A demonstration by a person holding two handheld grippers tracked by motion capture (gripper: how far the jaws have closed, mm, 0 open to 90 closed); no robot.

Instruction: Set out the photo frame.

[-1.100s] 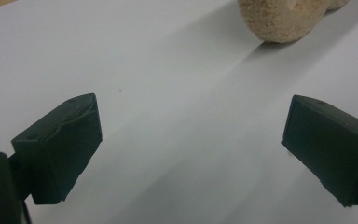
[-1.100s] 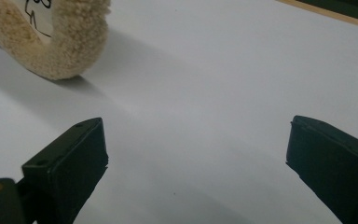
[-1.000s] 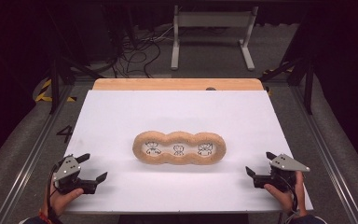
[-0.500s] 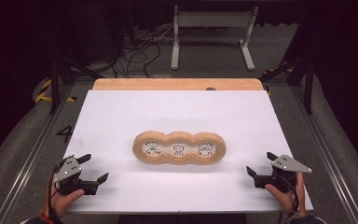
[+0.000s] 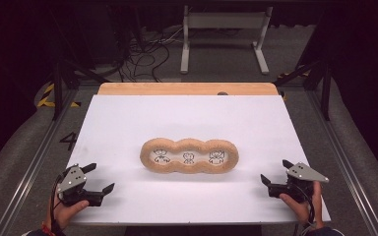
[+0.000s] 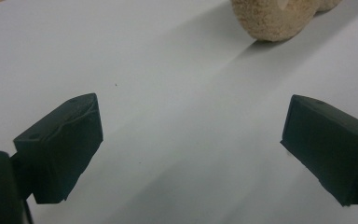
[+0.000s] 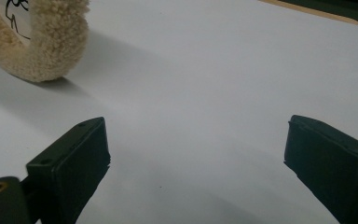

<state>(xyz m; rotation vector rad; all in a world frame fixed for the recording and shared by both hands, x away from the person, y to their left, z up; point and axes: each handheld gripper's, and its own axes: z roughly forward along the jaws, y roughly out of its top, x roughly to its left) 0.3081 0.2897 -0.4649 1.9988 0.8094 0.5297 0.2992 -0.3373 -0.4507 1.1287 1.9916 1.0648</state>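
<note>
Fleece frame (image 5: 189, 156) lies flat near the middle of the white sheet (image 5: 187, 118), a tan, fuzzy band with three round lobes in a row, long side running left to right. Each lobe rings a small black line drawing on white; what the drawings show is too small to tell. In my left gripper view the frame's rounded end (image 6: 275, 18) sits at the top edge, beyond and right of the jaws, casting a soft shadow on the sheet. In my right gripper view the other end (image 7: 37, 42) curls in at the top left, with a bit of black drawing inside it. My left gripper (image 5: 100, 178) is near the sheet's front left corner, well apart from the frame, jaws spread wide with bare sheet between them, nothing held. My right gripper (image 5: 276, 172) is near the front right corner, likewise well apart from the frame, jaws spread wide and holding nothing. Each gripper carries a grey plate on top, and my hands grip both from below. The sheet covers a wooden table (image 5: 187, 89), whose bare strip shows along the far edge. Beyond that, grey floor, loose cables (image 5: 142, 54) and a white stand (image 5: 224, 29) against a dark background.
</note>
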